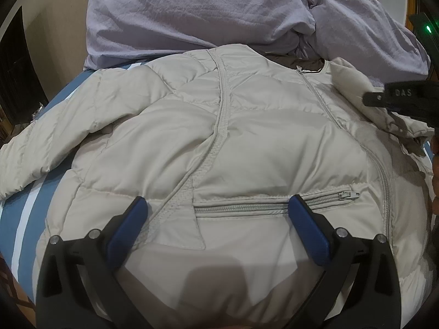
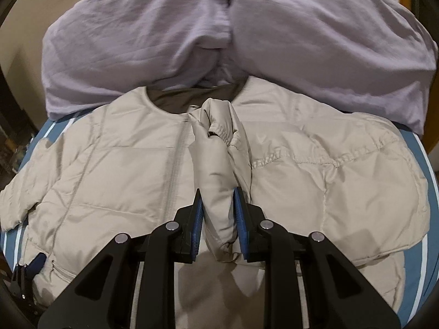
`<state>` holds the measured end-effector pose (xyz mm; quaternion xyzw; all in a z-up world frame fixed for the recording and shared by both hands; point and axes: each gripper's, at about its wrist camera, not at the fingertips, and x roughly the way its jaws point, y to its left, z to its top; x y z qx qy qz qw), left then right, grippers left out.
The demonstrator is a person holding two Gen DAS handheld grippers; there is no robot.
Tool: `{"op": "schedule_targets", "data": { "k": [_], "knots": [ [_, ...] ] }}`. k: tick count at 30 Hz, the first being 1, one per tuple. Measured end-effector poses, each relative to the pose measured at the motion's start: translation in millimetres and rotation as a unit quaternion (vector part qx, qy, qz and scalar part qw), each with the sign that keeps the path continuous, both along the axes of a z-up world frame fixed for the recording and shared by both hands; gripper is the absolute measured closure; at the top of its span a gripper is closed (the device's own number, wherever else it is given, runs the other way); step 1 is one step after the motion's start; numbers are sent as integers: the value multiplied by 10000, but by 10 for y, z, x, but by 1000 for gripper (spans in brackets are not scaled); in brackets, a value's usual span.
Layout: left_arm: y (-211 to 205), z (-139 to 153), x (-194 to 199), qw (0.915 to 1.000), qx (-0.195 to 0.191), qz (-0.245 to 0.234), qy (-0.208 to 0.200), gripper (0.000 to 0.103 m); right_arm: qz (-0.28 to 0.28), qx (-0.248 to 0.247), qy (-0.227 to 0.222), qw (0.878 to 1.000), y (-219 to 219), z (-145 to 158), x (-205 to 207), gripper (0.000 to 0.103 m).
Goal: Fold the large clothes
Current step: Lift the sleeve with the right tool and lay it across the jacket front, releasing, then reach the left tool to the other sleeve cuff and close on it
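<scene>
On the striped bed [image 1: 26, 213] lies one beige jacket [image 1: 247, 142], its sleeve [image 2: 216, 170] pinched by the right gripper [image 2: 219, 194], while the left gripper [image 1: 216, 201] gapes empty.

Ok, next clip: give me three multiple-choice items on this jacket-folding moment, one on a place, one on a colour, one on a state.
1. Where does the lavender quilt lie?
A. beyond the jacket's collar
B. on top of the jacket's hem
C. under the blue striped sheet

2. What colour is the puffer jacket?
A. navy
B. pale beige
C. red

3. What is the right gripper doing?
A. standing wide open over the bare sheet
B. clamped on the quilt
C. shut on the jacket's sleeve

Answers:
1 A, the quilt is bunched past the neckline in both views.
2 B, the quilted shell is pale beige over the blue striped sheet.
3 C, its blue pads press the cuffed sleeve from both sides, while the left gripper stands open over the pocket zip.
</scene>
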<state>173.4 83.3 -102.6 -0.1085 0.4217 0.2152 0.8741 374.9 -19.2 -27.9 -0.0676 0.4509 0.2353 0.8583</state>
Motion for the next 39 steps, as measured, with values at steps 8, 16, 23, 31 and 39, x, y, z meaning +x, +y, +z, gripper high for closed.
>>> {"op": "schedule_targets", "data": {
  "k": [8,16,23,31,39],
  "knots": [
    [2,-2,0,10000,-22,4,-19,2,238,154,132,9995,293,15,-70,80],
    [3,0,-3,10000,-30,3,-24,2,483,141,206,9985,596,-64,-149,80],
    [0,2,-7,10000,-47,1,-35,2,423,323,426,9977,495,-47,-115,67],
    [-3,9,-3,10000,-48,2,-33,2,63,430,41,9990,126,141,-88,59],
    [-8,7,-10,10000,-54,-2,-36,2,-902,-31,-352,9953,-416,90,155,53]
  ]
}}
